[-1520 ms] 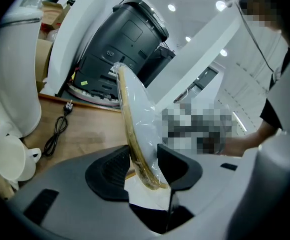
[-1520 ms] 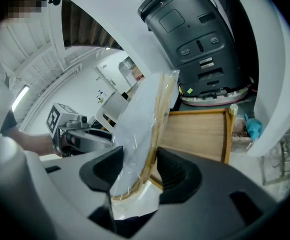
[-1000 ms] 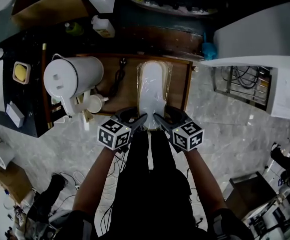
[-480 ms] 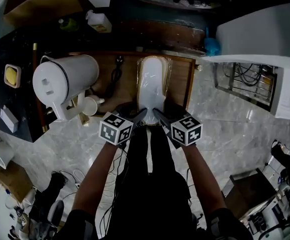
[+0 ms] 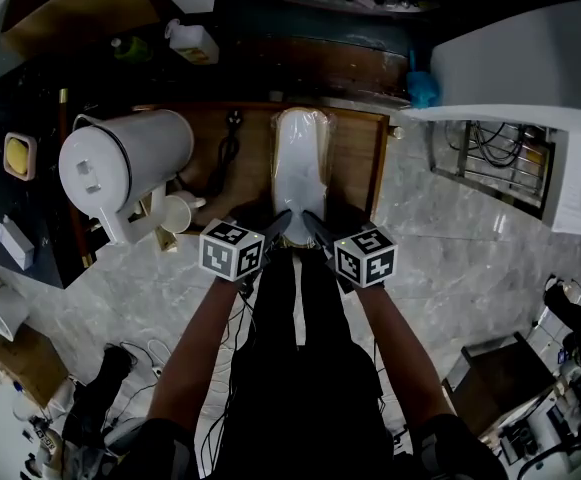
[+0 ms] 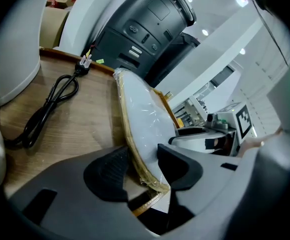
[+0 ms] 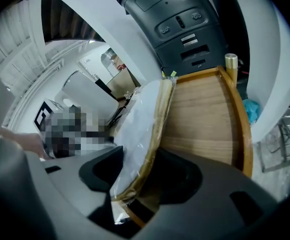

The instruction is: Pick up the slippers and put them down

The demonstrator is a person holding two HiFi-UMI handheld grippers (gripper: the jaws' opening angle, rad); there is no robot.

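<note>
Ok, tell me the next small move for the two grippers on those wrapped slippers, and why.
Probably ease both hands down a little further before any release. The left gripper and right gripper each clamp the near end of the wrapped slippers. The pack lies over the wooden tray, but its near end looks slightly raised off the wood.

2 grippers: left gripper [image 5: 278, 224], right gripper [image 5: 312, 224]; 1 slipper pack [image 5: 302, 158]; 1 jug [image 5: 120, 163]

Left gripper [image 5: 278, 224] and right gripper [image 5: 312, 224] have moved down and closer together. The wrapped slippers [image 5: 302, 163] clamped in their jaws now sit lower, nearer the wooden tray [image 5: 358, 163] beneath.
</note>
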